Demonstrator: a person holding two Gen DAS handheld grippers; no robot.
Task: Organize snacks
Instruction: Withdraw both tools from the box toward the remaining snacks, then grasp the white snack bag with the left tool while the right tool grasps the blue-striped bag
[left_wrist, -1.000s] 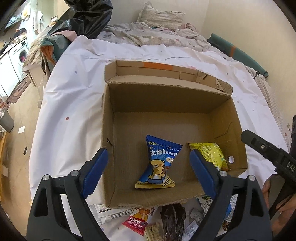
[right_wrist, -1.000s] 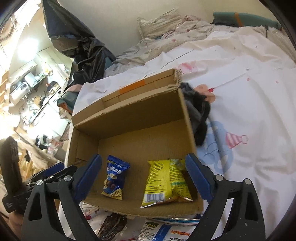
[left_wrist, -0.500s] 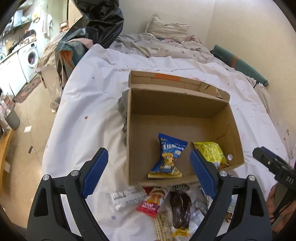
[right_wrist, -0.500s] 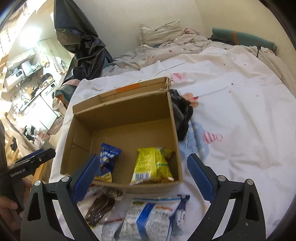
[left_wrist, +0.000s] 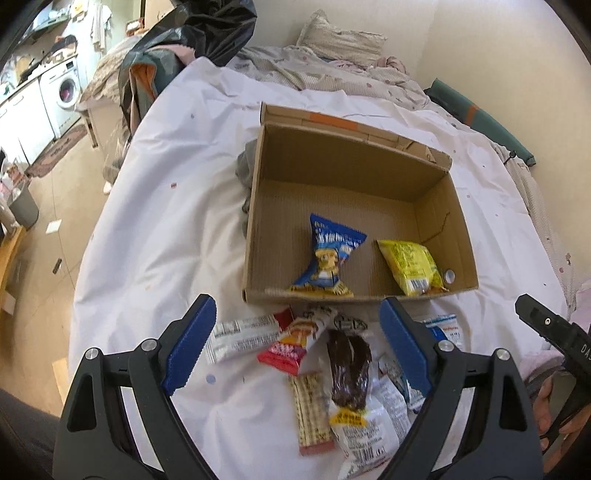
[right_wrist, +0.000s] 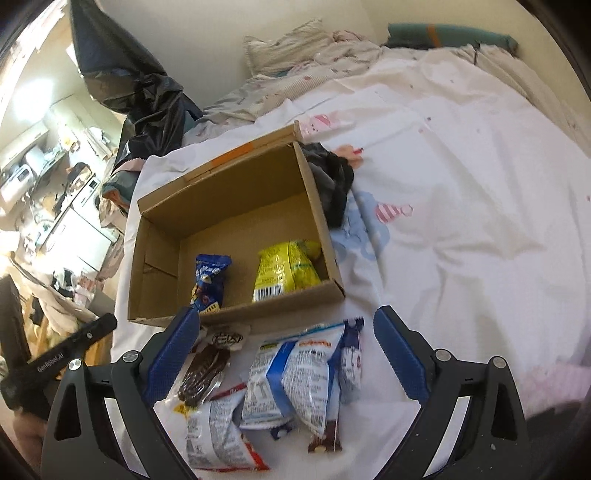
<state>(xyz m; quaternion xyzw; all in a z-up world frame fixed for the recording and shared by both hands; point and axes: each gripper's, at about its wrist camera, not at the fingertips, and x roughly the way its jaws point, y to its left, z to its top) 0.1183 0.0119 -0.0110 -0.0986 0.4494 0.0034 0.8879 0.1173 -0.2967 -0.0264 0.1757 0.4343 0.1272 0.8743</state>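
Both grippers hover with jaws apart and empty over loose snacks on the bed. The blue-and-white pack (right_wrist: 295, 373) lies between the right gripper's (right_wrist: 286, 354) jaws, cardboard box (right_wrist: 236, 314) at 12 o'clock.

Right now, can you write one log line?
left gripper: open | right gripper: open | box: two snacks | pile: outside box

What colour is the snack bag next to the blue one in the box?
Yellow; the right wrist view shows it best.
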